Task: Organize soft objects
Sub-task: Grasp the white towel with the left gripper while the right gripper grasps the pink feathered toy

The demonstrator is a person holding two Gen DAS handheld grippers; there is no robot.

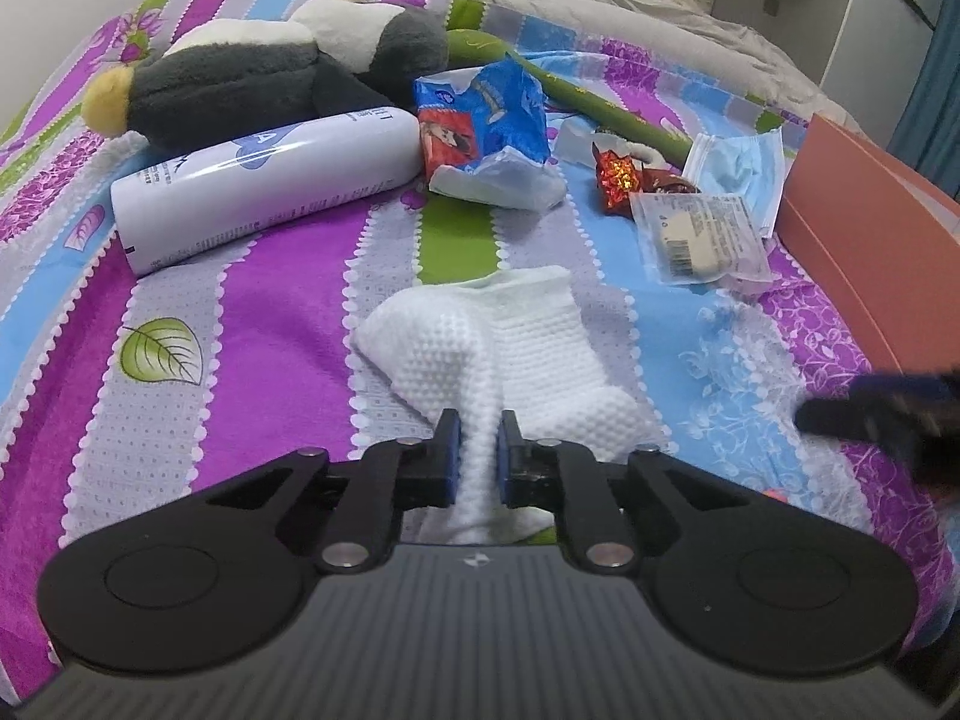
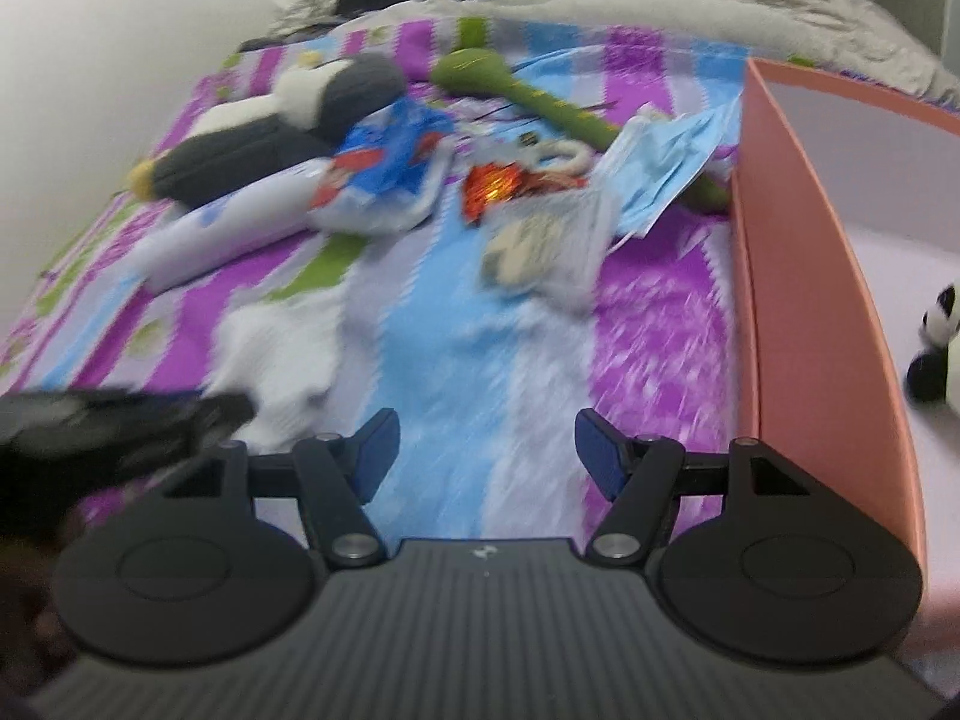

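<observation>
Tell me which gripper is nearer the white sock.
Left. The left gripper is pinched on the white sock; the right gripper is open over bare bedspread, off to the sock's right.

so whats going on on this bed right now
A person with a claw in each hand is sorting soft things on the striped bedspread. The left claw is shut on a white textured cloth. The right claw is open and holds nothing, beside the orange box, where a small panda plush already lies.
</observation>
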